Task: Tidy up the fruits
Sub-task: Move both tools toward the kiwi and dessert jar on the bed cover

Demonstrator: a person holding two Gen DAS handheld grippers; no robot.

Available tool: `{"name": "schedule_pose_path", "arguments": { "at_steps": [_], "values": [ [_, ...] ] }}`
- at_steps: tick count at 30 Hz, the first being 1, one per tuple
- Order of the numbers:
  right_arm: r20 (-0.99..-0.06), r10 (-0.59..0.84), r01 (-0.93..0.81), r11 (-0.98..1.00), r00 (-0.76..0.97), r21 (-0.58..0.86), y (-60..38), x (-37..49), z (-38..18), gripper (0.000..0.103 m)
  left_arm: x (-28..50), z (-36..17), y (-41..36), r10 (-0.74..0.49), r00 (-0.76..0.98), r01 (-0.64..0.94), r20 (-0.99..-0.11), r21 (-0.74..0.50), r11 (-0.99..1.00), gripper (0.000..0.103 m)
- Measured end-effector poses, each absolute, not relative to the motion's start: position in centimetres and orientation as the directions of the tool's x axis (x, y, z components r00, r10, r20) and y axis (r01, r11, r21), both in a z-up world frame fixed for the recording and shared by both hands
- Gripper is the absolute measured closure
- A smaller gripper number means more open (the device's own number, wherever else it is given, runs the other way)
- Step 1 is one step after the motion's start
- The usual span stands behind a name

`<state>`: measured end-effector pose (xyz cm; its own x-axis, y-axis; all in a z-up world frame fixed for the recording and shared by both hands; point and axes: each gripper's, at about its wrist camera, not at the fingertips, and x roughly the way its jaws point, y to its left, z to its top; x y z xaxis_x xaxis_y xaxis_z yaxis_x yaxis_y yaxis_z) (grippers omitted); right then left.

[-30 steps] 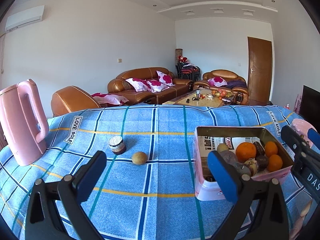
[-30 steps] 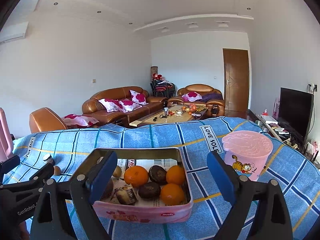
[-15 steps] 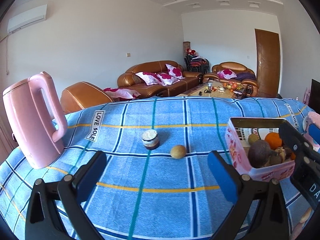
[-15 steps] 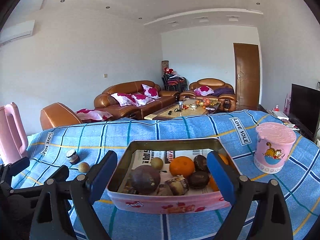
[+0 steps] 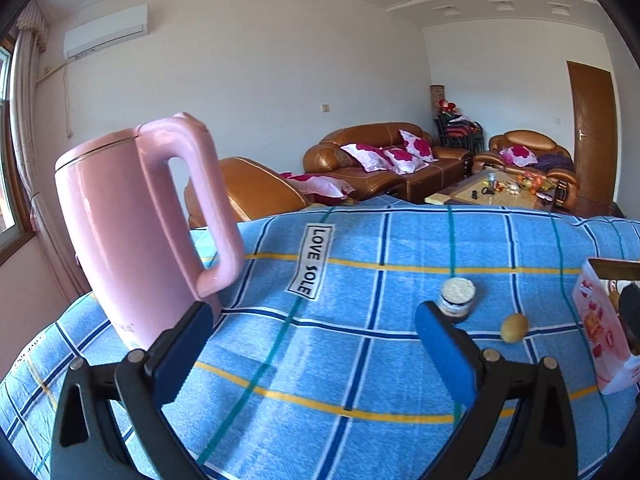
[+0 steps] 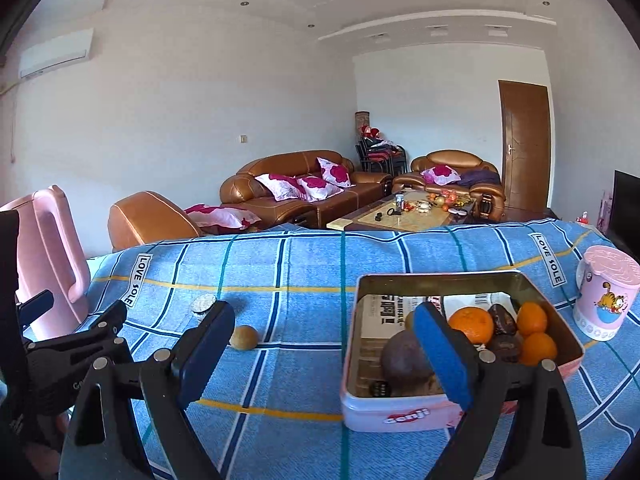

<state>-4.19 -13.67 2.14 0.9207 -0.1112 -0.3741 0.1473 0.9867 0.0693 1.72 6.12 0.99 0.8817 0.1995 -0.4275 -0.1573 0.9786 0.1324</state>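
Note:
A small round yellow-brown fruit point(image 5: 514, 328) lies loose on the blue plaid tablecloth; it also shows in the right wrist view point(image 6: 245, 337). A pink tin box point(image 6: 404, 416) holds several oranges point(image 6: 471, 323) and dark fruits point(image 6: 404, 356); its corner shows in the left wrist view point(image 5: 600, 320). My left gripper point(image 5: 314, 354) is open and empty, above the cloth left of the fruit. My right gripper point(image 6: 322, 356) is open and empty, between the loose fruit and the box.
A pink kettle point(image 5: 132, 224) stands at the table's left. A small jar with a white lid point(image 5: 457, 300) stands just behind the loose fruit. A pink lidded cup point(image 6: 604, 294) stands right of the box. Sofas and a coffee table lie beyond the table's far edge.
Both grippers have swung left: the kettle has come closer in the left view, and the box has slid right in both views. Both stay open.

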Motion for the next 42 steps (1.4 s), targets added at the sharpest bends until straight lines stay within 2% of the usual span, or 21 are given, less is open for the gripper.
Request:
{"name": "schedule_pose_path", "arguments": {
  "at_steps": [5, 12, 14, 16, 20, 24, 28, 29, 31, 35, 38, 42],
  "values": [
    [-0.439, -0.068, 0.112, 0.991, 0.896, 0.073, -11.9, -1.5, 1.6, 0.011, 2.5, 0.5, 8.4, 0.216, 0.852, -0.210, -0.477, 0.067, 0.975, 0.000],
    [-0.612, 0.045, 0.019, 0.995, 0.790, 0.098, -10.4, 4.1, -0.6, 0.011, 3.2, -0.3, 9.2, 0.213, 0.815, -0.218, -0.540, 0.055, 0.974, 0.000],
    [-0.649, 0.058, 0.005, 0.996, 0.759, 0.094, -10.2, 5.5, -1.3, 0.018, 3.5, -0.4, 9.3, 0.209, 0.807, -0.215, -0.553, 0.054, 0.975, 0.000],
    [-0.686, 0.065, -0.012, 0.997, 0.724, 0.082, -9.7, 6.6, -1.9, 0.032, 3.7, -0.6, 9.5, 0.208, 0.798, -0.214, -0.566, 0.057, 0.975, 0.000],
    [-0.738, 0.072, -0.027, 0.997, 0.671, 0.073, -9.2, 8.0, -3.0, 0.034, 3.9, -0.8, 9.4, 0.205, 0.786, -0.208, -0.583, 0.063, 0.976, 0.000],
    [-0.776, 0.072, -0.039, 0.997, 0.627, 0.061, -8.8, 8.7, -3.8, 0.049, 3.9, -0.9, 9.1, 0.202, 0.785, -0.195, -0.585, 0.076, 0.978, 0.000],
    [-0.778, 0.055, -0.053, 0.998, 0.626, 0.027, -8.3, 8.4, -3.7, 0.053, 4.0, -0.9, 9.1, 0.197, 0.783, -0.190, -0.590, 0.074, 0.979, 0.000],
    [-0.778, 0.050, -0.054, 0.998, 0.627, 0.021, -8.2, 8.3, -3.7, 0.056, 4.1, -1.0, 9.2, 0.194, 0.783, -0.189, -0.590, 0.072, 0.979, 0.000],
    [-0.775, 0.056, -0.059, 0.998, 0.630, 0.024, -8.4, 8.0, -3.6, 0.071, 4.2, -1.0, 9.2, 0.189, 0.784, -0.184, -0.592, 0.069, 0.981, 0.000],
    [-0.756, 0.080, -0.064, 0.997, 0.650, 0.051, -8.9, 7.1, -3.2, 0.071, 4.4, -1.2, 9.0, 0.163, 0.782, -0.153, -0.602, 0.067, 0.986, 0.000],
    [-0.668, 0.120, -0.084, 0.993, 0.734, 0.085, -9.4, 5.5, -1.7, 0.071, 4.5, -1.3, 8.9, 0.139, 0.784, -0.133, -0.605, 0.055, 0.990, 0.000],
    [-0.492, 0.185, -0.146, 0.982, 0.851, 0.116, -9.7, 2.6, 0.5, 0.071, 4.4, -1.2, 8.5, 0.073, 0.795, -0.078, -0.602, 0.018, 0.997, 0.000]
  ]
}}
